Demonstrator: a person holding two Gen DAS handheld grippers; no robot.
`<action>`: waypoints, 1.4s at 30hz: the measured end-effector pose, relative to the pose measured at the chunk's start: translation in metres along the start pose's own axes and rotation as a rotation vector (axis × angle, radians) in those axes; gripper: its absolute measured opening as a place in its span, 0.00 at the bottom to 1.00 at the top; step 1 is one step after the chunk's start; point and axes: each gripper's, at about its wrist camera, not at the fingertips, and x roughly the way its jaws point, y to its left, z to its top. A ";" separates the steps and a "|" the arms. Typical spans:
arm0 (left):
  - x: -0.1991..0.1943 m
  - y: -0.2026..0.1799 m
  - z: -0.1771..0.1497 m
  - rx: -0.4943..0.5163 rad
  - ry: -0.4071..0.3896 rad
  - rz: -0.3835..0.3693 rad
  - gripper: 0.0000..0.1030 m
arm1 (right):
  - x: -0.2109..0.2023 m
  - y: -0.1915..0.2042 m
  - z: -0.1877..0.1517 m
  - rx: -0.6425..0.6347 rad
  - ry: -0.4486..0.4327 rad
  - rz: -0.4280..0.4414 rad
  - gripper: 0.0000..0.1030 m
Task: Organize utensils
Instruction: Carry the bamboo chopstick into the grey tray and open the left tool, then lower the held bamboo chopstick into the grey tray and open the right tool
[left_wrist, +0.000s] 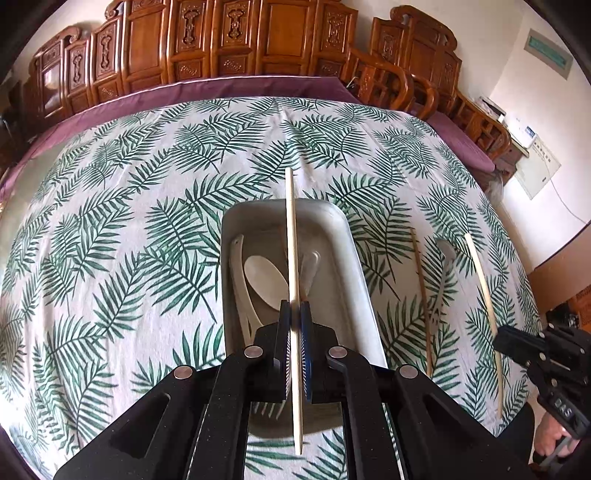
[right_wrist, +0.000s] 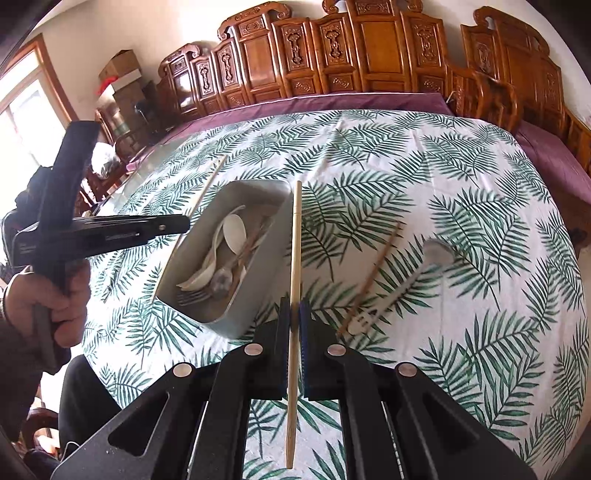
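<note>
Chopsticks are in both your grippers right now. Your left gripper (left_wrist: 295, 314) is pinched tight on one pale chopstick (left_wrist: 291, 240), held lengthwise directly above the grey tray (left_wrist: 341, 229), so it looks lined up to drop in along the tray's long side. Your right gripper (right_wrist: 294, 314) is clamped just as narrowly on a second pale chopstick (right_wrist: 295, 240), hanging over the tablecloth just right of the tray (right_wrist: 255, 288).

Inside the tray lie white spoons (right_wrist: 232, 229), a metal spoon (right_wrist: 221, 282) and a fork (right_wrist: 192, 295), so the floor is already crowded; the held stick will probably settle on top of them.

Right of the tray, on the leaf-print tablecloth (right_wrist: 461, 184), a darker chopstick (right_wrist: 376, 273) and a pale plastic utensil with a forked end (right_wrist: 406, 288) lie crossing each other, not yet collected. Nothing blocks your left gripper's path down, though your right gripper sits near the tray's right wall.
</note>
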 end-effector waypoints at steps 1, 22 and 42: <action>0.003 0.002 0.002 -0.002 0.002 -0.003 0.04 | 0.000 0.003 0.002 -0.002 0.001 -0.001 0.06; -0.011 0.020 -0.013 0.000 -0.032 -0.004 0.05 | 0.029 0.037 0.024 -0.033 0.024 0.018 0.06; -0.060 0.057 -0.041 -0.004 -0.105 0.037 0.05 | 0.090 0.078 0.070 -0.026 0.044 0.036 0.06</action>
